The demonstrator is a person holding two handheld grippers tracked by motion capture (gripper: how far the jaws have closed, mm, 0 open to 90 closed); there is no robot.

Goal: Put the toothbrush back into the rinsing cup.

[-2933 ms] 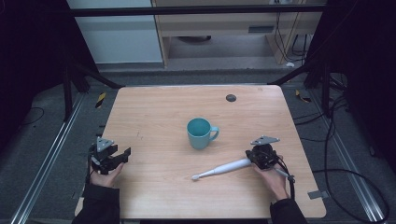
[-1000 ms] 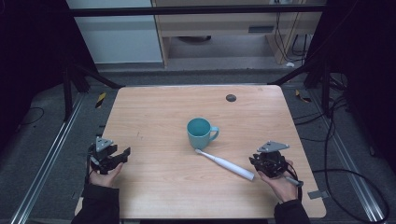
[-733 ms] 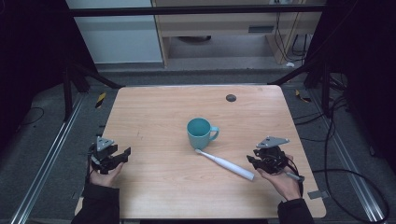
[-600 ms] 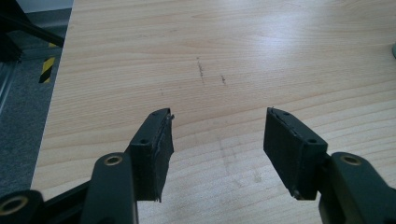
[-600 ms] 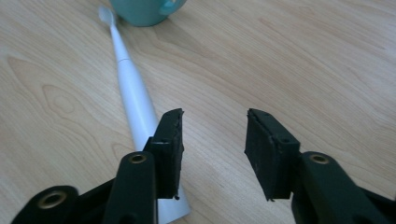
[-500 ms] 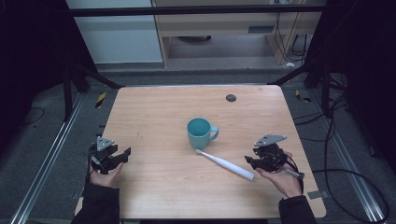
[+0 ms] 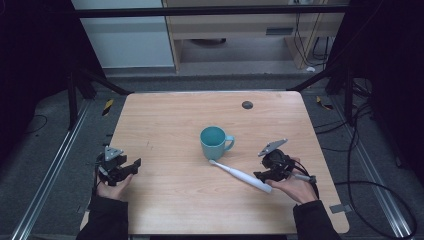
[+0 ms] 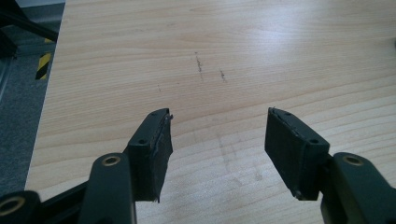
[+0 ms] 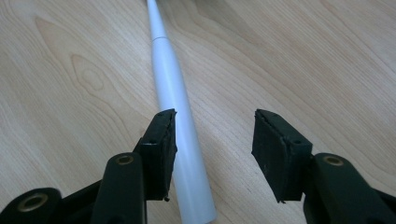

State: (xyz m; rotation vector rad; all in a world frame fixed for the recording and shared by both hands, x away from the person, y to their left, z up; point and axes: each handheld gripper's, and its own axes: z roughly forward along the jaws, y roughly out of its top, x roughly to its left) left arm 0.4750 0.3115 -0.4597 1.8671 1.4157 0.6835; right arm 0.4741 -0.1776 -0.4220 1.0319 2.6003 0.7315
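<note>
The right gripper (image 7: pixel 264 175) had just been opening its jaws, and they stood apart with nothing pinched between the pads. In the right gripper view the gripper (image 9: pixel 212 140) hung over the toothbrush (image 9: pixel 175 112), whose white handle lay flat on the surface (image 9: pixel 289 60), running under the left jaw and out ahead of it; the thick end sat at the bottom edge between the jaws, closer to the left one. Whether the left pad touched the handle could not be told. From above, the toothbrush (image 7: pixel 240 175) stretched away from the right gripper toward the mug (image 7: pixel 214 142), its thin head end just beside the mug's base and its thick end under the jaws. The teal mug stood upright, beyond the gripper toward the middle of the surface (image 7: pixel 175 120), handle turned toward the gripper's side.

The left gripper (image 7: pixel 131 165) sat well apart from all this, near the opposite edge. Its jaws (image 8: pixel 217 144) were wide apart and empty, with bare wood in front of them.
</note>
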